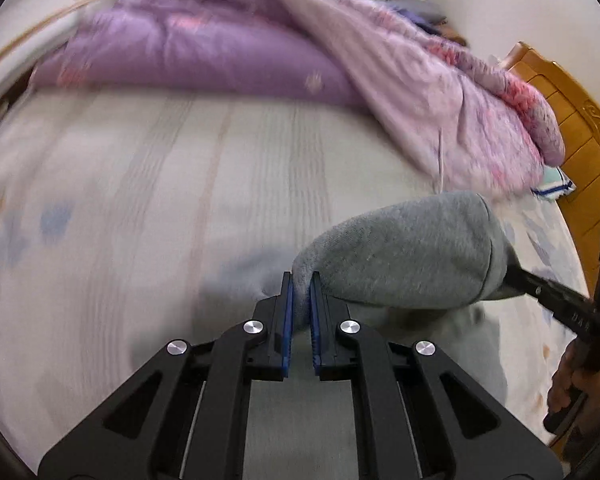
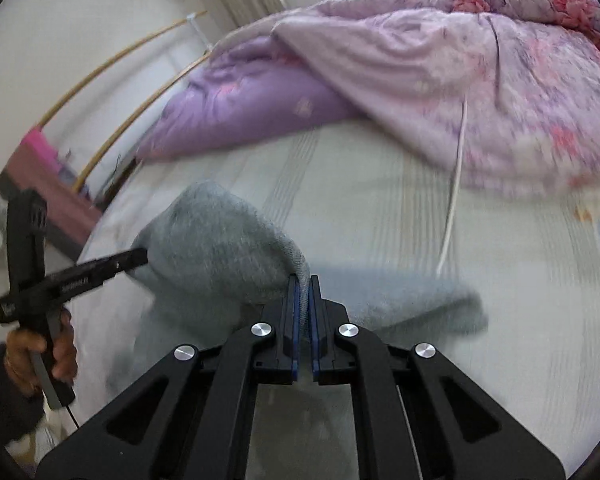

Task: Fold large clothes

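Note:
A grey knitted garment [image 1: 412,256] is held up over the bed between both grippers. My left gripper [image 1: 302,292] is shut on one edge of it. My right gripper [image 2: 303,294] is shut on the other edge of the same garment [image 2: 216,248]. The stretch between them is taut and lifted; the rest hangs down onto the sheet [image 2: 400,304]. In the left wrist view the right gripper [image 1: 512,276] enters from the right with its tips hidden in the cloth. In the right wrist view the left gripper [image 2: 140,258] enters from the left the same way.
The bed has a pale striped sheet [image 1: 160,200]. A purple and pink quilt [image 1: 228,44] is bunched at the far side; it also shows in the right wrist view [image 2: 480,80]. A wooden headboard [image 1: 572,128] stands at the right. A white cord [image 2: 454,184] lies on the sheet.

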A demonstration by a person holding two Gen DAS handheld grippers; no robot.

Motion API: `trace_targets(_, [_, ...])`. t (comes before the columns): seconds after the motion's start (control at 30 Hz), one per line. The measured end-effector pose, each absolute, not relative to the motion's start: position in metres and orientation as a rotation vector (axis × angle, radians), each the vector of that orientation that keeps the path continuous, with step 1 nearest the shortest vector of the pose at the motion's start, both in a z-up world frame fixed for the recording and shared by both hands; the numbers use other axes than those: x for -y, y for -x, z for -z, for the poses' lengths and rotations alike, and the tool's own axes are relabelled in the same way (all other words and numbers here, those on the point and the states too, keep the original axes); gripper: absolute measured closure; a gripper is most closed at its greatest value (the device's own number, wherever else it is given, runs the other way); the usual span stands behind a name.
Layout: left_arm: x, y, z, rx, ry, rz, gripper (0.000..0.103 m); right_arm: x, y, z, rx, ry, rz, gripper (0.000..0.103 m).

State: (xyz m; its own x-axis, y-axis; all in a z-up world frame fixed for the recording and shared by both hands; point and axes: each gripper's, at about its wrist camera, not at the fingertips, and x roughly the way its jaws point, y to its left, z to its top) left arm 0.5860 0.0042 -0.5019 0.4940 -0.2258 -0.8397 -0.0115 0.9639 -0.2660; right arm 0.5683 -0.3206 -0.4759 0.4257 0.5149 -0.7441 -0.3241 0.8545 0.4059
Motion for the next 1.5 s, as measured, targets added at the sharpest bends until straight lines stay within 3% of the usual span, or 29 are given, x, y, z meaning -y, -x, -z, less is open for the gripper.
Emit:
trace_targets(0.2, [-0.006, -0.502, 0.558, -1.366, 0.419, 0.052, 0.095, 0.319, -0.488, 0.528, -1.291, -0.248, -0.386, 0.094])
trace_targets(0.3, [-0.016, -0.481, 0.548, -1.341, 0.545, 0.018, 0.092, 0.335, -0.470, 0.517, -1.317, -0.417, -0.307, 0.086])
trace_targets(0.33, [-0.018, -0.475, 0.539, -1.308, 0.579, 0.010, 0.080, 0.340, -0.468, 0.514, -1.316, -0.469, -0.293, 0.079])
trace_targets(0.37, [-0.019, -0.471, 0.531, -1.277, 0.614, 0.001, 0.056, 0.344, -0.463, 0.511, -1.313, -0.537, -0.287, 0.065])
trace_targets(0.43, [-0.017, -0.468, 0.521, -1.228, 0.679, 0.008, 0.046, 0.352, -0.463, 0.503, -1.291, -0.637, -0.239, 0.051])
trace_targets(0.63, [0.020, -0.494, 0.548, -1.326, 0.674, 0.029, 0.044, 0.337, -0.486, 0.532, -1.383, -0.722, -0.190, 0.049])
trace_targets(0.67, [0.025, -0.498, 0.559, -1.368, 0.675, 0.023, 0.044, 0.333, -0.486, 0.544, -1.422, -0.748, -0.191, 0.052])
trace_targets(0.7, [0.030, -0.500, 0.568, -1.384, 0.663, 0.004, 0.045, 0.331, -0.485, 0.560, -1.443, -0.830, -0.222, 0.060])
trace_targets(0.73, [0.032, -0.499, 0.574, -1.397, 0.642, -0.008, 0.050, 0.328, -0.485, 0.567, -1.469, -0.861, -0.226, 0.095])
trace_targets(0.77, [0.033, -0.498, 0.577, -1.409, 0.617, -0.027, 0.071, 0.327, -0.482, 0.570, -1.483, -0.876, -0.217, 0.099])
trace_targets(0.8, [0.032, -0.495, 0.575, -1.411, 0.594, -0.044, 0.076, 0.326, -0.477, 0.562, -1.462, -0.865, -0.220, 0.099])
trace_targets(0.9, [0.023, -0.485, 0.560, -1.373, 0.572, -0.038, 0.077, 0.324, -0.459, 0.540, -1.416, -0.820, -0.234, 0.099])
trace_targets(1.03, [0.012, -0.474, 0.566, -1.411, 0.541, -0.051, 0.077, 0.329, -0.435, 0.573, -1.486, -0.850, -0.167, 0.099])
trace_targets(1.2, [-0.007, -0.481, 0.553, -1.371, 0.618, -0.058, 0.076, 0.335, -0.440, 0.551, -1.486, -0.785, -0.106, 0.081])
trace_targets(1.27, [-0.014, -0.493, 0.537, -1.323, 0.618, -0.053, 0.071, 0.339, -0.444, 0.530, -1.459, -0.721, -0.078, 0.061])
trace_targets(1.37, [-0.024, -0.519, 0.521, -1.265, 0.614, -0.059, 0.052, 0.352, -0.470, 0.499, -1.371, -0.627, -0.044, 0.059])
trace_targets(1.5, [-0.025, -0.565, 0.518, -1.249, 0.557, -0.088, 0.051, 0.365, -0.533, 0.489, -1.283, -0.619, -0.052, 0.056])
